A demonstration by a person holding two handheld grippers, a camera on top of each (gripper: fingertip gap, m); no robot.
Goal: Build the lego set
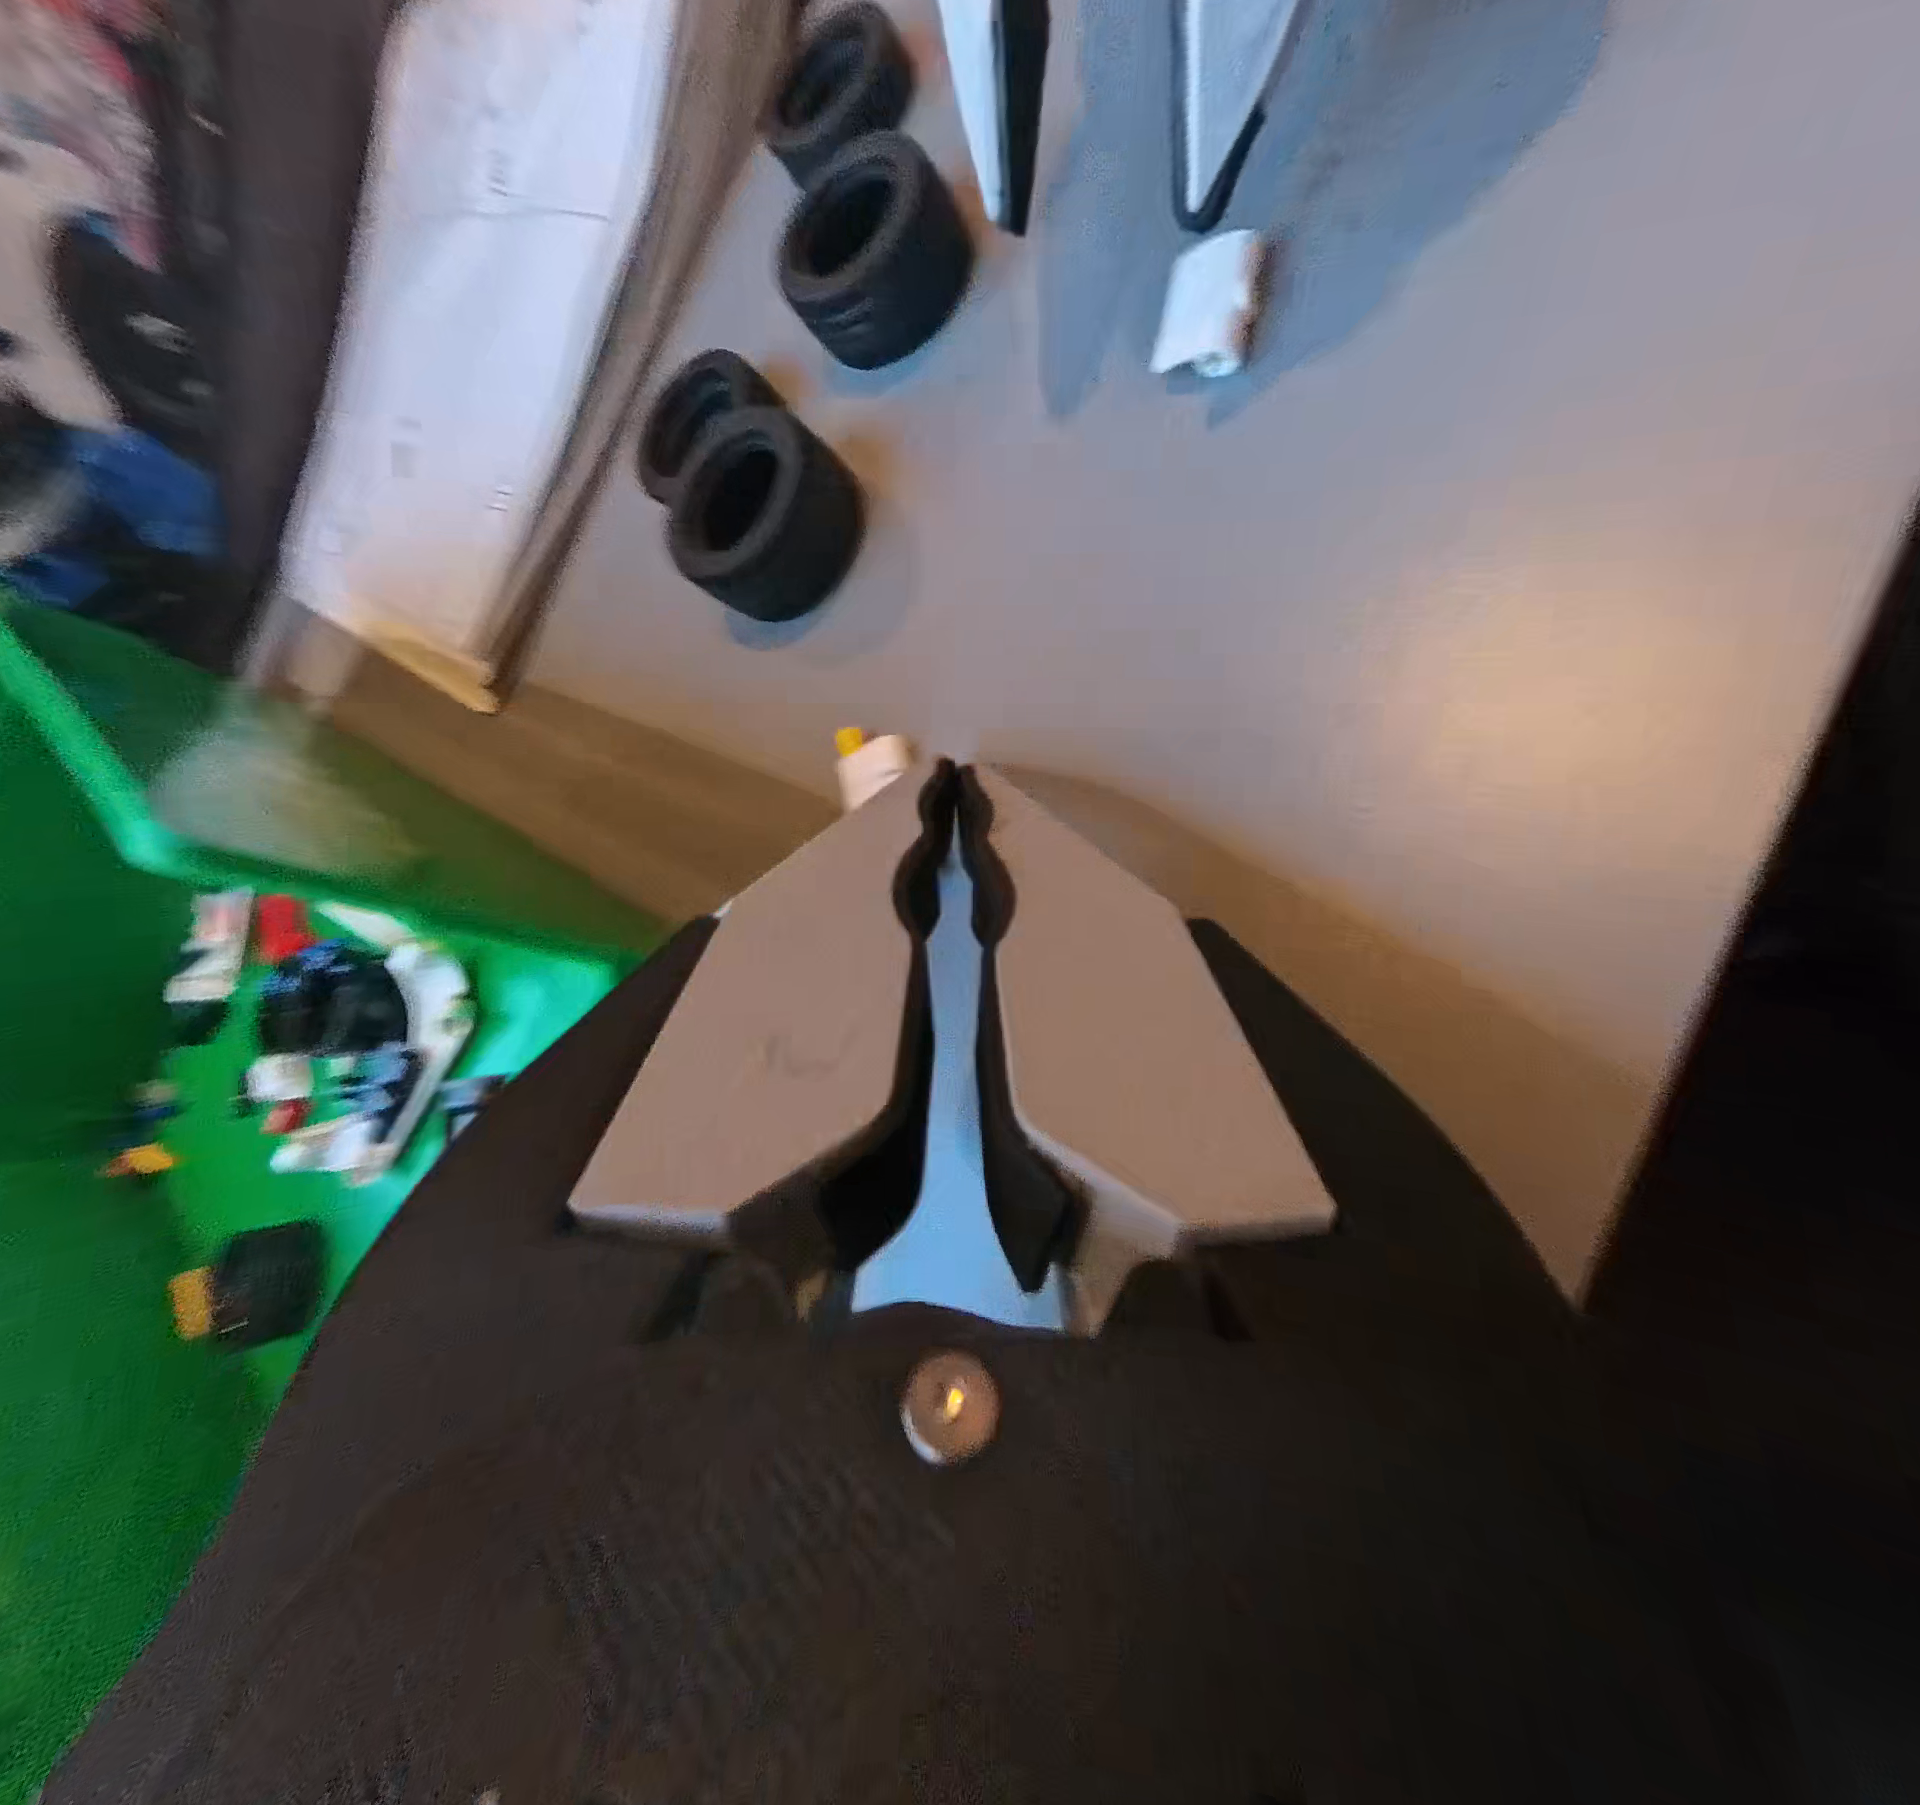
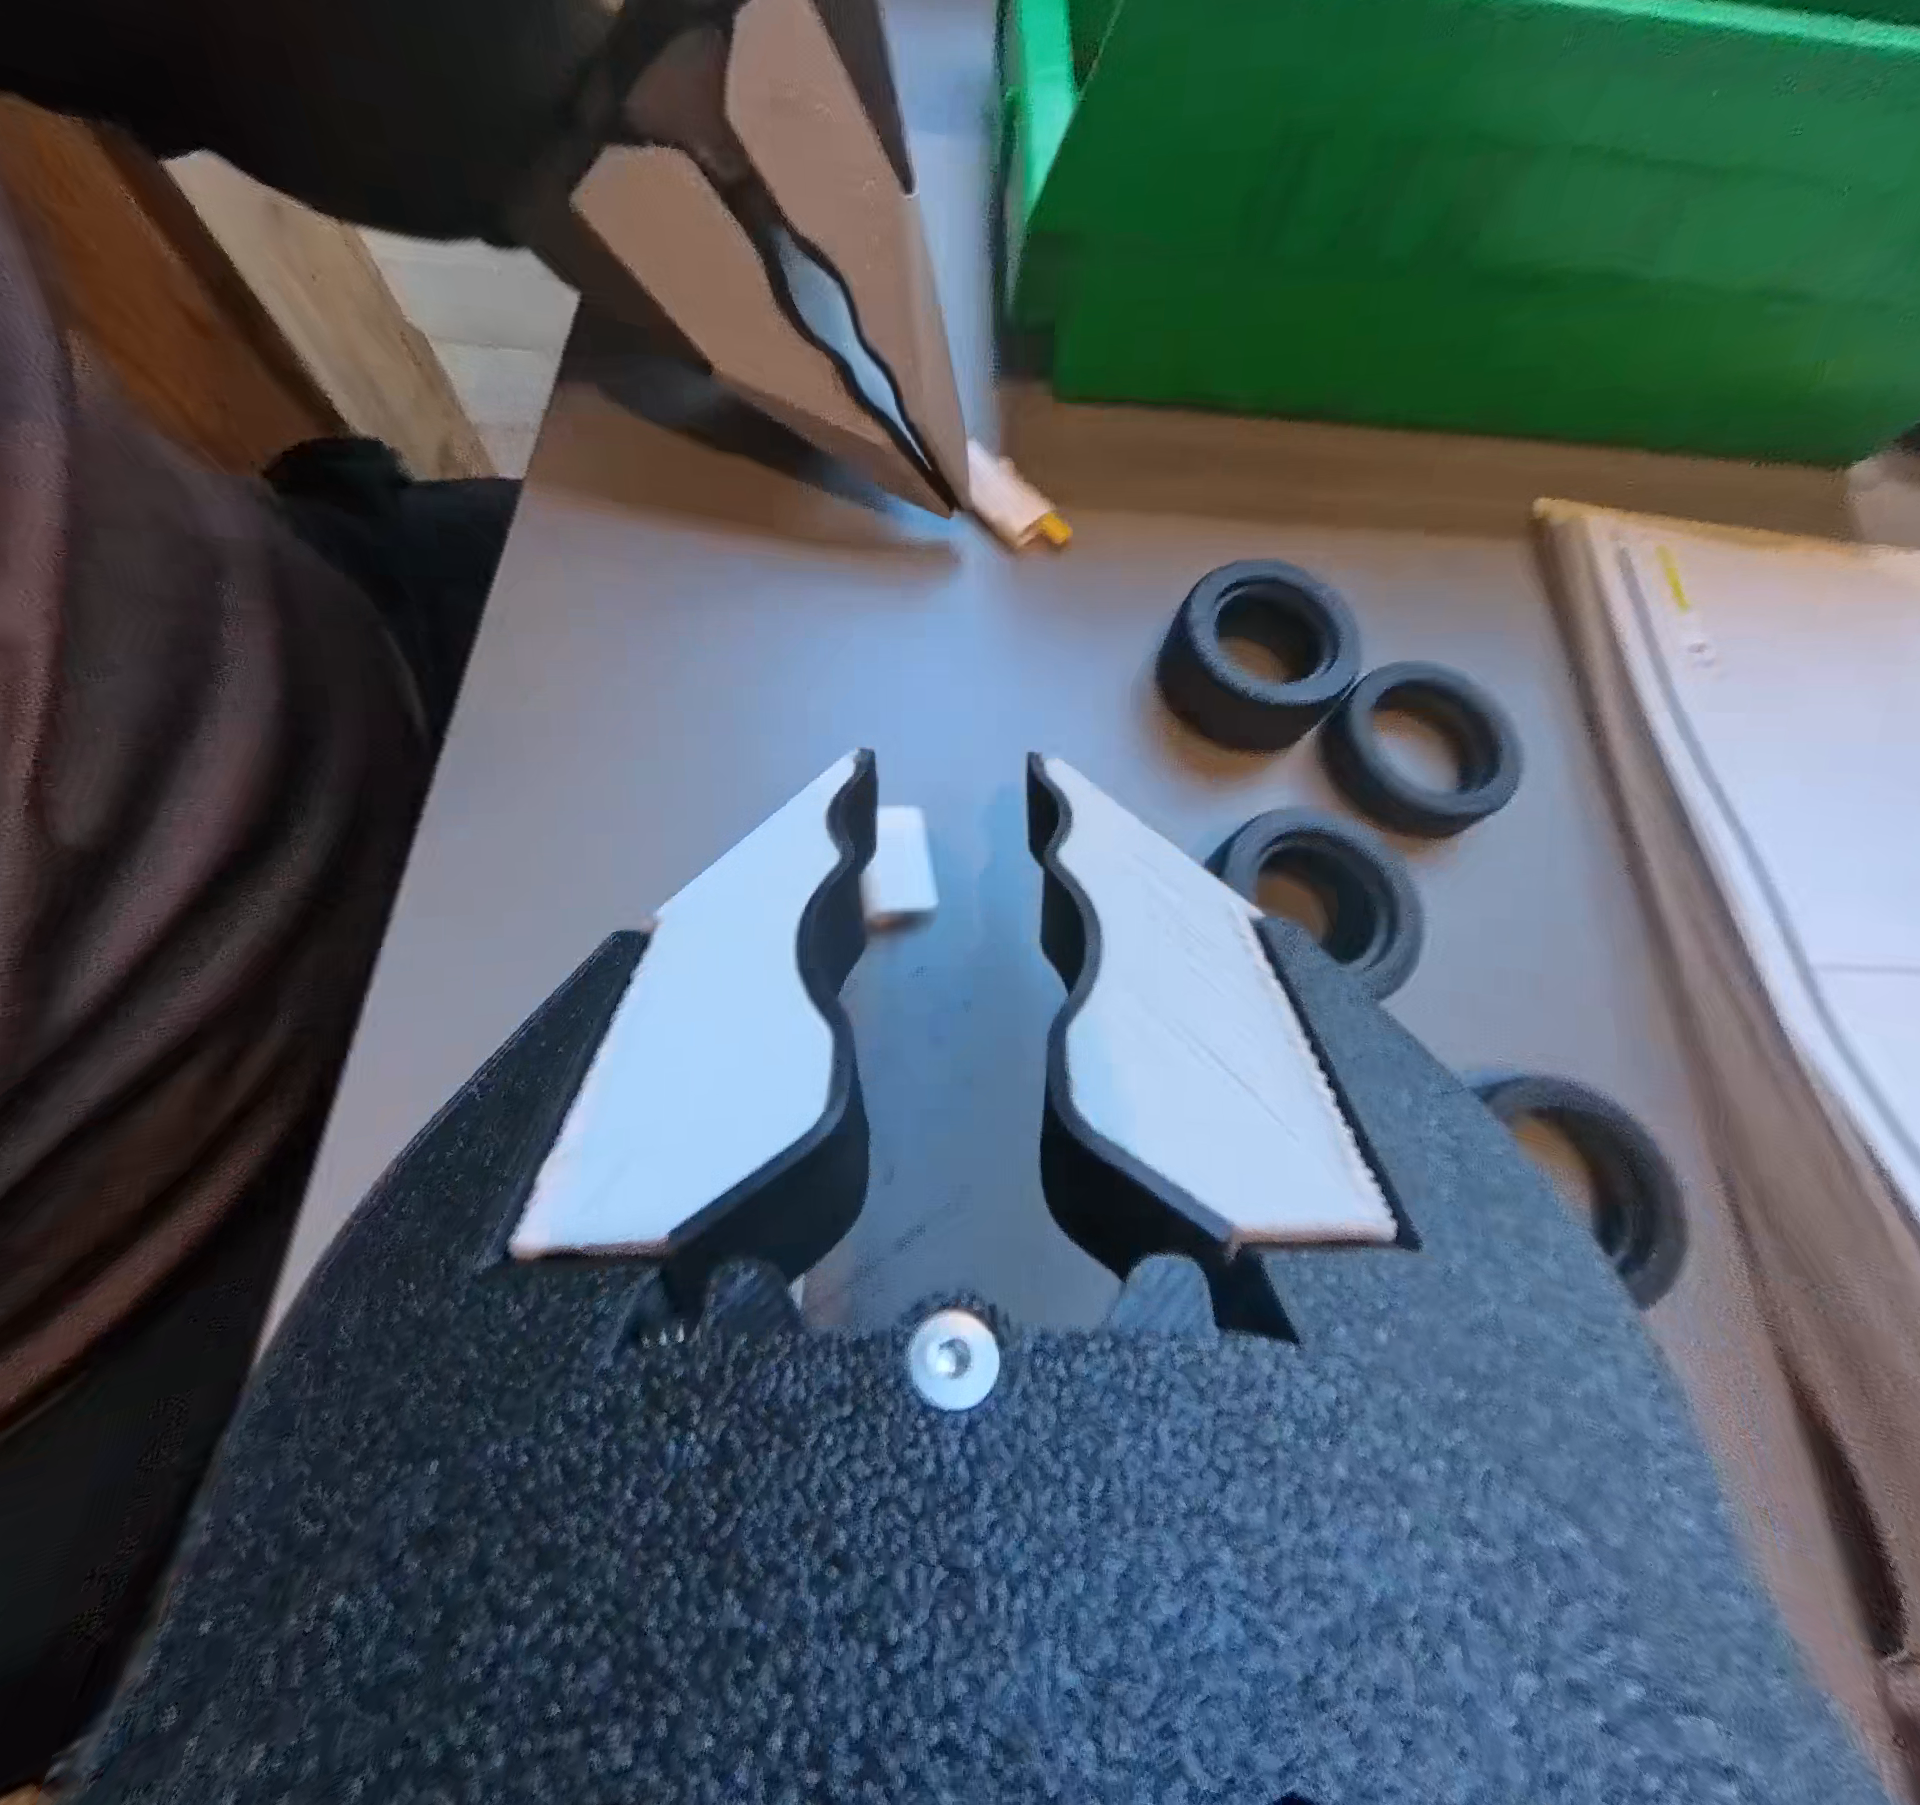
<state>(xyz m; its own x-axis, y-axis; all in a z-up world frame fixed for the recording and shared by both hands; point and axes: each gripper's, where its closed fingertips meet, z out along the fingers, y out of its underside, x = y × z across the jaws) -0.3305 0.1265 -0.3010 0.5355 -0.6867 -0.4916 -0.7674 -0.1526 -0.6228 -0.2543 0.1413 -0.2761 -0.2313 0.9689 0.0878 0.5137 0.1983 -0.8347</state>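
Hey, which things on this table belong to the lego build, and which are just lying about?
Build:
four black tyres
small white piece
white piece with yellow tip
green bin of parts
booklet

Lying about:
nothing clearly

Grey counter (image 2: pixel 665 675) is catching warm light on one patch (image 1: pixel 1538 737). Green bin (image 2: pixel 1455 228) is sitting at the far edge. Wooden furniture (image 2: pixel 260 301) is showing beyond the near-left edge. Green surface (image 1: pixel 62 1340) is lying beside the counter; detail is blurring.
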